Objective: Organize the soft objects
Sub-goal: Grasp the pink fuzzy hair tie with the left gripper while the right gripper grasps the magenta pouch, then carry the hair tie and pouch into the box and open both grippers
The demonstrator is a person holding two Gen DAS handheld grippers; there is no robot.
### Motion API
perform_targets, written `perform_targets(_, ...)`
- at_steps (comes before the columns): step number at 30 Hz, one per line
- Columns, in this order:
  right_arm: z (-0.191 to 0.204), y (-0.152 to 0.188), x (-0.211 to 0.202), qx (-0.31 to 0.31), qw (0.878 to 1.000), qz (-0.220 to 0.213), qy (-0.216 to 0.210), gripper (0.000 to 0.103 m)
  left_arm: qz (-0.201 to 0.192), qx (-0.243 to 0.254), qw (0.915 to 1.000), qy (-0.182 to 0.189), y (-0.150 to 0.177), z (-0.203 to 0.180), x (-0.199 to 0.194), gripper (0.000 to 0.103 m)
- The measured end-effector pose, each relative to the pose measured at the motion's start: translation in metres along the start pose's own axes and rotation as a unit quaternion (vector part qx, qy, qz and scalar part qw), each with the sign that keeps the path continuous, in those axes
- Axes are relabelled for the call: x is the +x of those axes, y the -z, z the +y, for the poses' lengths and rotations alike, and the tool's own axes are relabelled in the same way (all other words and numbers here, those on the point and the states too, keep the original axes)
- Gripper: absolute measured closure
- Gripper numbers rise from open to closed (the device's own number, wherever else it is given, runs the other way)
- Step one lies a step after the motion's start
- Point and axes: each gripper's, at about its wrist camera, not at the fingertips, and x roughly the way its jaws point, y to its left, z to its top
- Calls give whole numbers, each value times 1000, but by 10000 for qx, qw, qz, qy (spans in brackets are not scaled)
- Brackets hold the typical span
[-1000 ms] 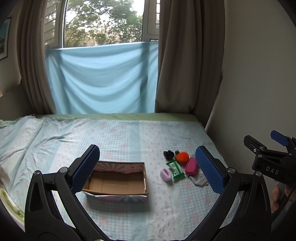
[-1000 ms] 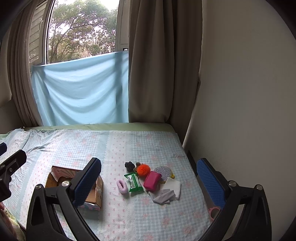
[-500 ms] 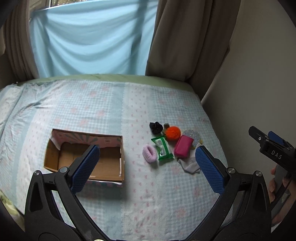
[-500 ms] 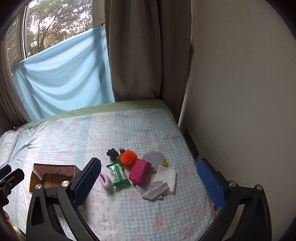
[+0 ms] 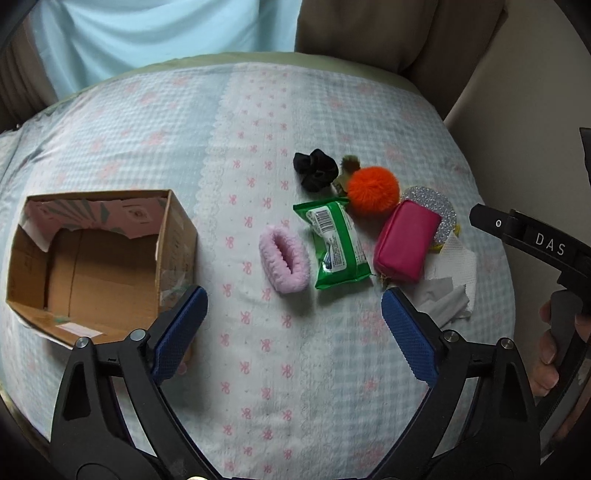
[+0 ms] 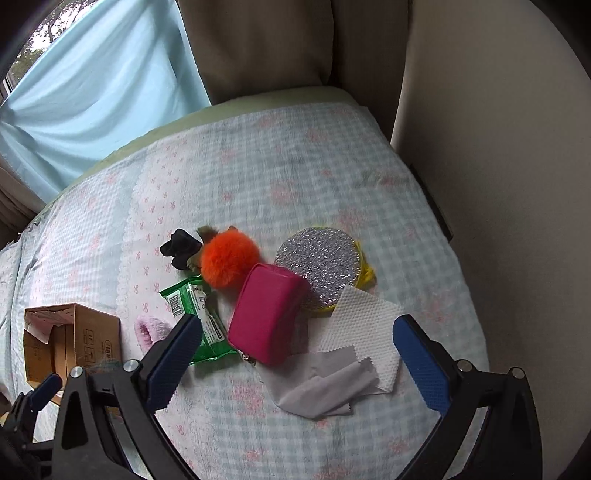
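Soft things lie in a cluster on the bed: a pink fluffy scrunchie (image 5: 283, 259), a green wipes pack (image 5: 337, 245), a black scrunchie (image 5: 314, 169), an orange pompom (image 5: 373, 190), a magenta pouch (image 5: 404, 246), a glittery round sponge (image 6: 320, 263), a white paper towel (image 6: 364, 334) and a grey cloth (image 6: 322, 387). An open cardboard box (image 5: 92, 258) sits to their left. My left gripper (image 5: 293, 334) is open and empty, above the sheet just short of the pink scrunchie. My right gripper (image 6: 297, 363) is open and empty over the pouch and grey cloth.
The bed has a pale checked sheet (image 5: 258, 387) with pink bows. A wall (image 6: 498, 147) runs along its right edge and brown curtains (image 6: 266, 48) and a blue drape (image 5: 147, 33) hang at the far end. The right gripper's body (image 5: 546, 251) shows in the left wrist view.
Both grippers have dropped and tilted down toward the bed, so the cluster of objects and the box now appear much larger and closer. Both stay open.
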Motion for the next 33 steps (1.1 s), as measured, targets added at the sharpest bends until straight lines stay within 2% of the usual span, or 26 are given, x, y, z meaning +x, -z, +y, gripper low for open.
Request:
perform_targets(6,16,-7,64,25,9994,331,-75,1,198,-395,9990,-47,-6,13,62,11)
perform_targets(13,22,-8,118,362,9967,729,7,8,343,-718,9967,-182,-20,23,110,15)
perform_targets(15,24,-7,129,453,9955,829,37,15,472,-776,9957,-165,-22,26,122,29)
perform_targets(16,25,-7,134,480,9950,880,41,17,545,-802,9952,-147,-22,28,127,31)
perform_targets(18,28,-6,143,492,9941,964,83,31,648,-855,9942,-95,-21,30,136,37)
perform_targets(19,29,-6,146,494,9937,1002,92,34,666,-877,9939,-33,-21,30,139,38)
perform_targets(21,31,-5,151,491,9930,1060,166,40,707,-863,9937,77,-22,29,143,55)
perform_targets(23,30,-5,152,542,9928,1052,157,44,746,-785,9940,131,-23,25,145,62)
perform_targets(26,32,-5,151,519,9931,1027,206,51,724,-707,9948,119,-25,20,145,70)
perform_targets(33,35,-5,145,533,9941,931,156,61,703,-760,9945,158,-26,22,140,76)
